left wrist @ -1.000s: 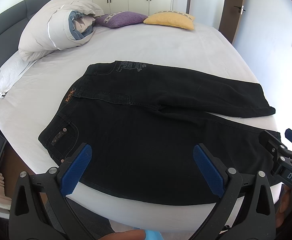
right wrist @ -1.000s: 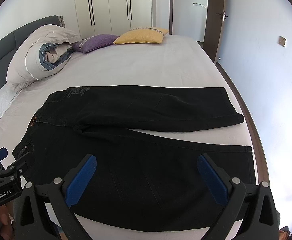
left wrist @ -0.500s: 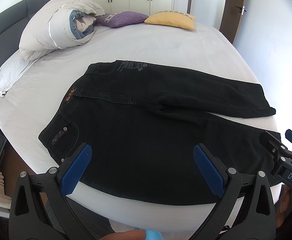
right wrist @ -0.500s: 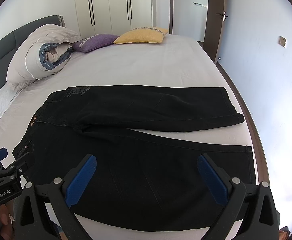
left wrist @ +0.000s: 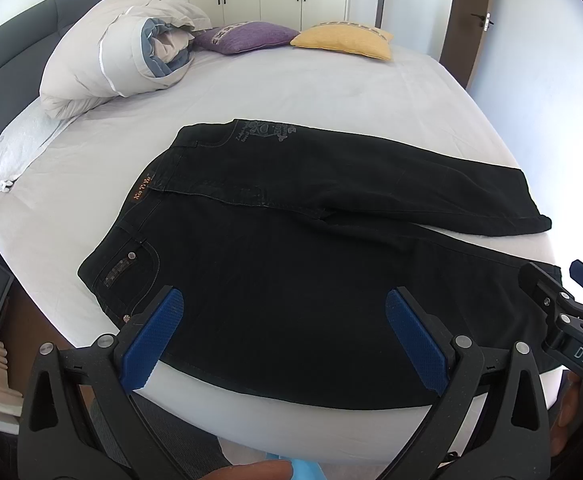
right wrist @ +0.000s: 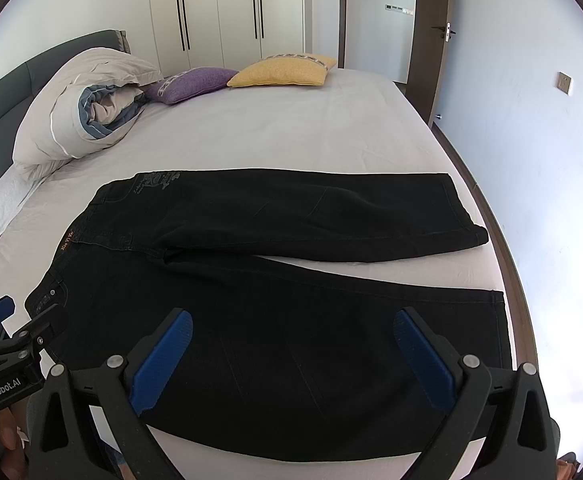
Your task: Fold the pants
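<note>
Nothing has moved since the earlier frames: both your grippers hold the same stations. Your left gripper (left wrist: pixel 283 336) has its fingers (left wrist: pixel 153 340) spread wide, gripping nothing, poised above the waist end of the black pants (left wrist: pixel 311 240). Your right gripper (right wrist: pixel 291 356) is likewise wide open and empty over the near leg. Each tool's far side is cut off at the frame edge. The pants lie flat on the bed (right wrist: pixel 291 128), legs parted, hems toward the right edge. The near leg runs along the mattress edge; open sheet lies beyond, up to the duvet (right wrist: pixel 79 108).
</note>
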